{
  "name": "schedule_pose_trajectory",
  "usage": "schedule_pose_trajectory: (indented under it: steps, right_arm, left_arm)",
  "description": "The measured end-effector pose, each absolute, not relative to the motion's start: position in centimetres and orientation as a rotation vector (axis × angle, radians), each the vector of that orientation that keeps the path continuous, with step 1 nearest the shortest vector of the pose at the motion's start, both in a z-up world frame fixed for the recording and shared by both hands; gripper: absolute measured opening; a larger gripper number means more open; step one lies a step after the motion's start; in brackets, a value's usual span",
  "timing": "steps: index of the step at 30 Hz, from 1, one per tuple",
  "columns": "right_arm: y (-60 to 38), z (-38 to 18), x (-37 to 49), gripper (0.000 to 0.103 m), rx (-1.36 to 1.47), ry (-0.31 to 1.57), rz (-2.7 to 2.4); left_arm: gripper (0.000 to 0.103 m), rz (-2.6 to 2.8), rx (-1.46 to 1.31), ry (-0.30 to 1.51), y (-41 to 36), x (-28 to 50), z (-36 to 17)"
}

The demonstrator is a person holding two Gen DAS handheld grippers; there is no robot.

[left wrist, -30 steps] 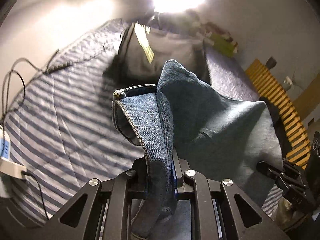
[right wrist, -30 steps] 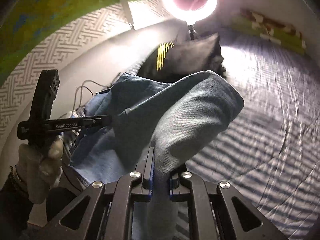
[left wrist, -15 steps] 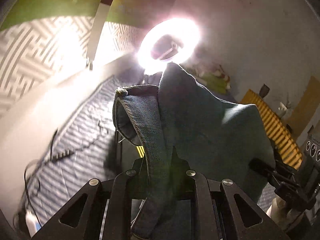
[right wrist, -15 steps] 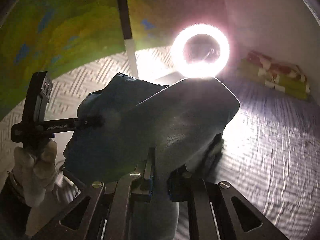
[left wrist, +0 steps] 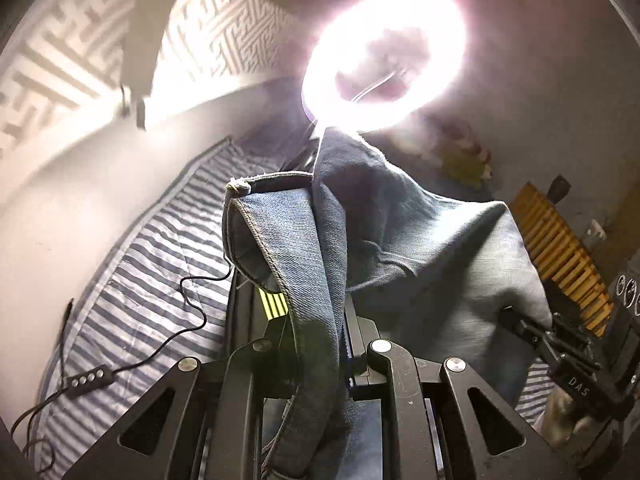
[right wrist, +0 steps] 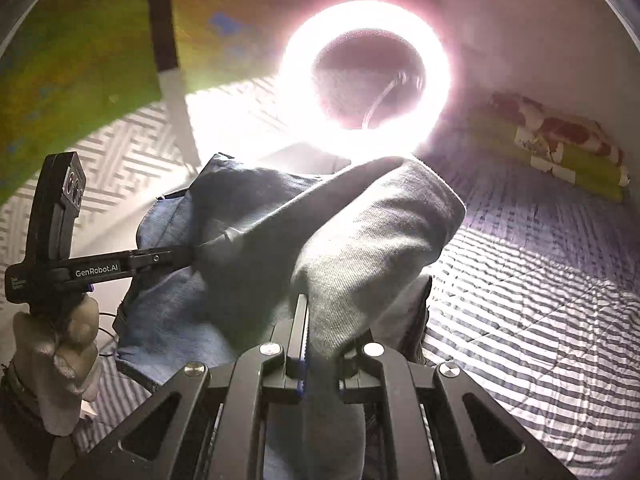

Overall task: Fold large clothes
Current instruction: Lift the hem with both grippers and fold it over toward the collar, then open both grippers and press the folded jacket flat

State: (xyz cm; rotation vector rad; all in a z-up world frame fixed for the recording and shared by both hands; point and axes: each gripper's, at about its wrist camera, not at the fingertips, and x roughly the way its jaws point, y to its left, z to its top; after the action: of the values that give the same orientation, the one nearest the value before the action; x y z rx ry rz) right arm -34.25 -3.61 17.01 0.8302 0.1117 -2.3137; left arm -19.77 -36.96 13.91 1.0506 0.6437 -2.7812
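We read "GenRobot.AI" in white on the side of the left gripper (right wrist: 192, 254), out to the left of the right gripper's jaws; a smaller white mark at its rear end is too small to read. Right of the left gripper's jaws, the right gripper (left wrist: 516, 320) bears the letters "DAS".

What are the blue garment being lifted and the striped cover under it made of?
The blue garment looks like washed denim: diagonal twill weave, a thick stitched hem, faded patches. The blue-and-white striped bed cover seems a thin quilted cotton or similar woven cloth, matte, with puckered stitch lines; the exact fibre cannot be told.
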Motion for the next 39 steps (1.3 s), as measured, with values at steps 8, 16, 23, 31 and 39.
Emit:
schedule_pose_trajectory:
  steps: [8, 16, 23, 31, 39]
  right_arm:
    - [-2.6, 12.3, -40.1, 0.025, 1.082, 0.085, -2.299]
    - [-3.8, 16.7, -35.8, 0.027, 0.847, 0.157, -2.336]
    - [-4.0, 10.5, -36.9, 0.027, 1.074, 0.241, -2.308]
    - [-2.0, 12.3, -36.5, 0.027, 0.965, 0.163, -2.32]
    - [-6.0, 11.2, -39.4, 0.027, 0.97, 0.185, -2.331]
  left_arm:
    - [0.041, -2.608, 1.202, 0.705, -40.3, -22.2, 7.8]
    - [0.04, -2.906, 1.169, 0.638, -34.2, -18.3, 12.1]
    - [0.037, -2.884, 1.675, 0.503, -26.6, -18.6, 4.1]
    - [0.036, -2.958, 1.264, 0.496, -31.2, -20.4, 13.3]
    - [0.027, -2.728, 1.23, 0.544, -35.7, -32.1, 8.5]
